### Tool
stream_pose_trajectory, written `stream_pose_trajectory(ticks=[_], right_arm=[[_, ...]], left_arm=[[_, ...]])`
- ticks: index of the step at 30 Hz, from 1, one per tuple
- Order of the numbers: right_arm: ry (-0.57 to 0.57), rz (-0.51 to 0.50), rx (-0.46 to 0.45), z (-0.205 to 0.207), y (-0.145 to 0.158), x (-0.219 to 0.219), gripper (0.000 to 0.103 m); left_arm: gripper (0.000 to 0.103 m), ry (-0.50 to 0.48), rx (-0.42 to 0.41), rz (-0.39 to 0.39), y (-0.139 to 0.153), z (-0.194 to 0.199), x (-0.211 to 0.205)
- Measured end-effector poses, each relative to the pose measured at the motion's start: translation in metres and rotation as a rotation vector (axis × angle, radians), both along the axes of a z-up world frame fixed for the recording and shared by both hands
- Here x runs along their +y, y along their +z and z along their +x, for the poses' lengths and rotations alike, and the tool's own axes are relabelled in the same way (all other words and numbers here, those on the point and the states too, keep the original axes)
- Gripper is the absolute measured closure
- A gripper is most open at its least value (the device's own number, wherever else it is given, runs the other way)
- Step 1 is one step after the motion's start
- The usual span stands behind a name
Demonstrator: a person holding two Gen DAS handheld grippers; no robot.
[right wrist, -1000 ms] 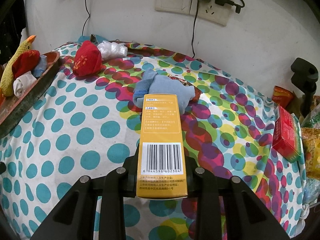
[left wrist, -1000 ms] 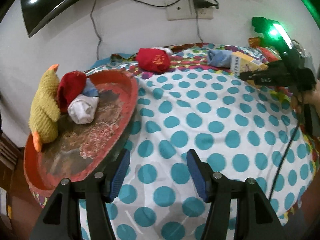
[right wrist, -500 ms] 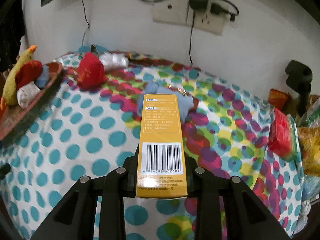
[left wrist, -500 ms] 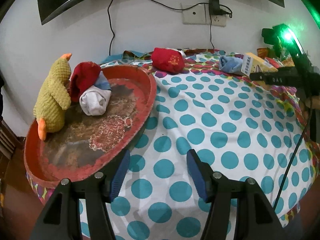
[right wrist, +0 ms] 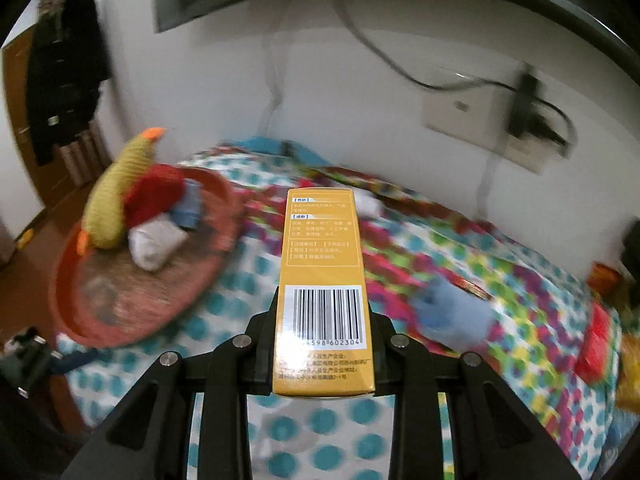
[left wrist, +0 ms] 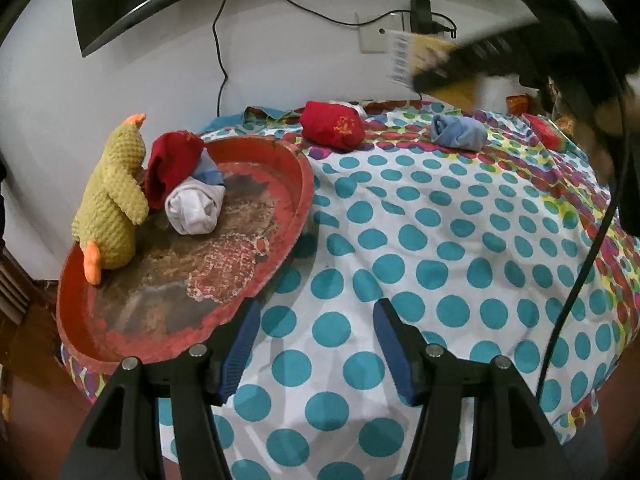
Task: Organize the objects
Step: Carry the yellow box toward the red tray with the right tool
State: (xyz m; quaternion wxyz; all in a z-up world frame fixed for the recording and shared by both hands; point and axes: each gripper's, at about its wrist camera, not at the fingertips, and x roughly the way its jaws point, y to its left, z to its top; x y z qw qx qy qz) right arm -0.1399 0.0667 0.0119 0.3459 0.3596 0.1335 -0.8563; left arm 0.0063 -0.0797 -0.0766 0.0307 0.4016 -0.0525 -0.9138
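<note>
My right gripper (right wrist: 323,344) is shut on a long yellow box (right wrist: 322,280) with a barcode, held in the air above the spotted bedspread (left wrist: 440,240). That box (left wrist: 416,56) also shows blurred at the upper right of the left wrist view. A worn red tray (left wrist: 296,184) sits at the left edge of the bed. On it stand a yellow plush duck (left wrist: 114,196), a red bundle (left wrist: 172,164) and a white rolled sock (left wrist: 194,208). My left gripper (left wrist: 316,344) is open and empty, low over the bedspread beside the tray's near rim.
A red pouch (left wrist: 332,124) and a blue rolled cloth (left wrist: 458,132) lie near the far edge of the bed. Red packets (right wrist: 598,344) rest at the right side. A wall socket with a charger (left wrist: 420,20) and hanging cables are behind. Dark clothes (right wrist: 64,80) hang at the left.
My right gripper has lifted the yellow box and swung left, so the tray now comes into its view. The left gripper has stayed nearly in place.
</note>
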Motion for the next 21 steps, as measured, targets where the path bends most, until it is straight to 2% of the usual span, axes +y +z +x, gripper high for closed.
stream_pose_trajectory(ticks=[4,11,14,16,21], right_arm=[[0.092,-0.001,-0.054,-0.001,0.002,-0.033,0.074],[0.225,0.093,-0.077,0.001,-0.015,-0.1,0.072],[0.244,0.12,-0.043,0.002,-0.02,-0.121,0.074],[0.223,0.104,-0.073,-0.006,-0.022,-0.13,0.074],[0.226,0.104,-0.067,-0.016,-0.019,-0.145,0.075]], left_arm=[[0.043,0.0,-0.032,0.018,-0.008,-0.002,-0.003],[0.043,0.001,-0.069,0.03,-0.019,-0.005,-0.008],[0.042,0.002,-0.079,0.06,-0.023,-0.006,-0.013],[0.042,-0.001,-0.09,0.079,-0.023,-0.007,-0.015],[0.042,0.005,-0.091,0.111,-0.025,-0.006,-0.018]])
